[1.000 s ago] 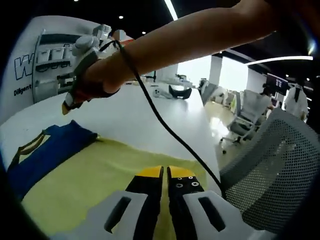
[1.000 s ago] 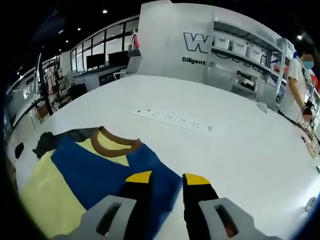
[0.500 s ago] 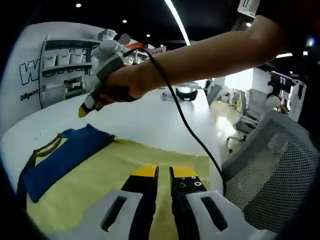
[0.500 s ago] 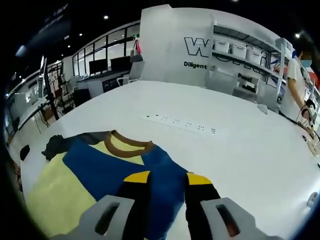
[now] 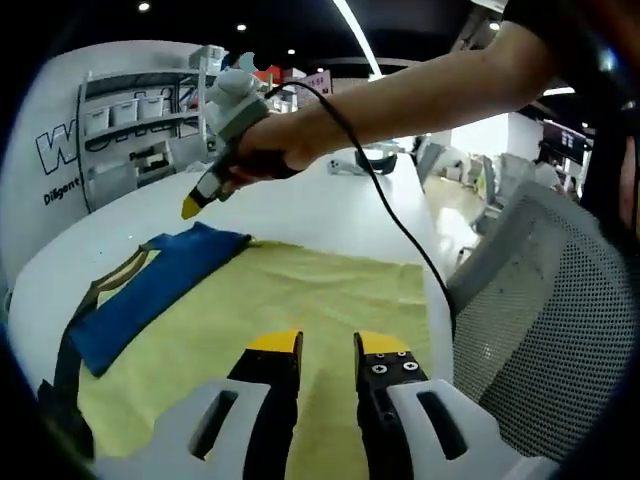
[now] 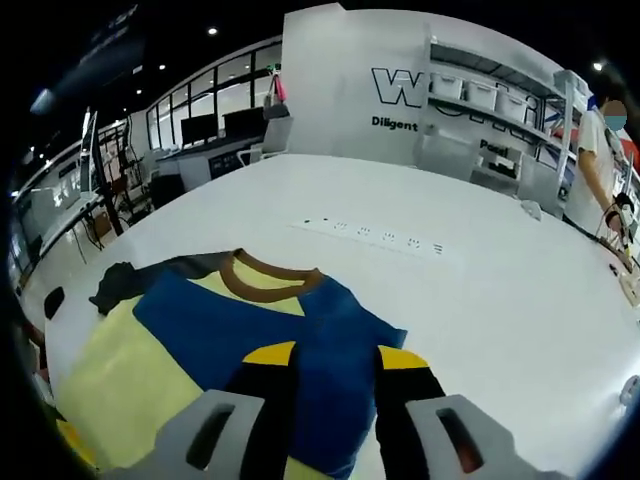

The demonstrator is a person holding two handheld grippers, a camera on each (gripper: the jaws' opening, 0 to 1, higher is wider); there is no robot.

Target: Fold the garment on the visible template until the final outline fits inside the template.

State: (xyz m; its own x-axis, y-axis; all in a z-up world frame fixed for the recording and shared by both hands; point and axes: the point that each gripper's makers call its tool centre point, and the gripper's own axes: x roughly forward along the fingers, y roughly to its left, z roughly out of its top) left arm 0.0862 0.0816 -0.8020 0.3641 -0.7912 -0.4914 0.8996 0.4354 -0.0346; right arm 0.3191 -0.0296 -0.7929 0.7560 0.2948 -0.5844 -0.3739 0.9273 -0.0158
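Left gripper view: I see the yellow-and-blue T-shirt with a brown collar band (image 5: 250, 310) spread flat on the white tabletop (image 5: 300, 205). Its yellow body fills the field from 9 to 1 o'clock of my left gripper (image 5: 328, 345); the blue shoulder panel lies toward 10 o'clock. The jaws stand slightly parted, a narrow gap between the yellow tips, nothing held; they hang over the yellow cloth, contact not resolvable.

At 11 o'clock the right gripper (image 5: 192, 207) hovers above the blue panel, apart from it, held by a person's hand (image 5: 262, 153), a black cable (image 5: 385, 205) trailing back. A grey mesh chair (image 5: 540, 320) sits at 3 o'clock.

Right gripper view: the right gripper (image 6: 335, 352) has its jaws apart, empty. The shirt (image 6: 230, 335) lies beneath and toward 10 o'clock, collar at 11. A white power strip (image 6: 375, 236) lies at 12, well beyond.
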